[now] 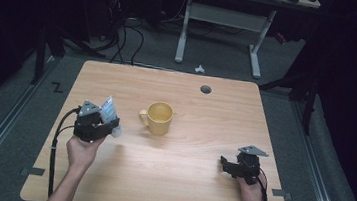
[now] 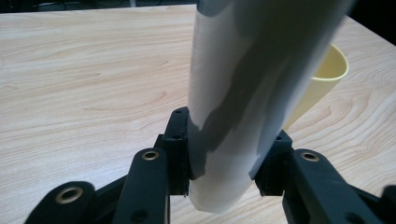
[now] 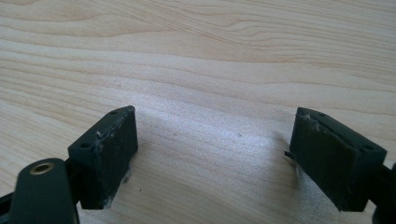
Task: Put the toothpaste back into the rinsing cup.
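Tube, white with a blue-grey printed panel, is pinched in the left gripper above the left half of the table; jaws pressed onto its lower body from both sides, as the left gripper view shows; tube leans, upper end tilted away from the person, and I cannot tell from these views which end carries the cap. Yellow mug stands upright just right of the tube, near the table's middle, handle pointing toward the left edge; mouth open and, as far as visible, empty; in the left gripper view its rim peeks out behind the tube. Right gripper rests low near the front right corner, jaws spread wide with nothing between them, bare wood below.

Judgement: step in hand looks like carrying the tube to the mug and standing it inside.

Notes for doing it well:
- keep the pinch firm; tube wall is soft and smooth, may slide or buckle;
- lift enough for the lower end to clear the rim before moving across;
- bring the tube nearer upright over the mouth, centred; a slanted entry could catch the rim and tip the mug;
- lower until the end bears on the bottom, then release;
- free gripper could steady the mug by its far wall if it shifts.
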Available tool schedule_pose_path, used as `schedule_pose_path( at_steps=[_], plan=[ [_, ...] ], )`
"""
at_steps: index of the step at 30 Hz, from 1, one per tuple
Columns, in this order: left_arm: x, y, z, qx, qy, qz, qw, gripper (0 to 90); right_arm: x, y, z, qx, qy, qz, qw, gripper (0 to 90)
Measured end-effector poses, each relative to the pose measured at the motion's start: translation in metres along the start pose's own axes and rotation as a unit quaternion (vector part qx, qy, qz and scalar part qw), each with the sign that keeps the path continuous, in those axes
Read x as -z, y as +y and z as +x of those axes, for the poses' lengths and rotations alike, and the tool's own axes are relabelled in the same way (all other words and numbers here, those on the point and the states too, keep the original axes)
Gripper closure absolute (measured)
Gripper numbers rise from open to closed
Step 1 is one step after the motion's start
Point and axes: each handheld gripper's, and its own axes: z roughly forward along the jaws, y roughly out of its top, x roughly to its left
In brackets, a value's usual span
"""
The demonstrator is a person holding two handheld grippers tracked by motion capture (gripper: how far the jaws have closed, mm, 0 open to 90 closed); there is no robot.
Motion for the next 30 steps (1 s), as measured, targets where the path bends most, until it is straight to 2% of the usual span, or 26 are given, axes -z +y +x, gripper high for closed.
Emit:
schedule_pose_path(
  at_steps=[14,30],
  plan=[
    [0.003,0.009,-0.007,-0.004,-0.023,-0.007,0.9997,63.4,0.000,0.000,0.000,-0.001,0.000,0.000,1.0000,15.3],
    [0.009,0.022,-0.014,-0.016,-0.034,-0.019,0.9991,63.3,0.000,0.000,0.000,0.000,0.000,0.000,1.0000,15.3]
  ],
)
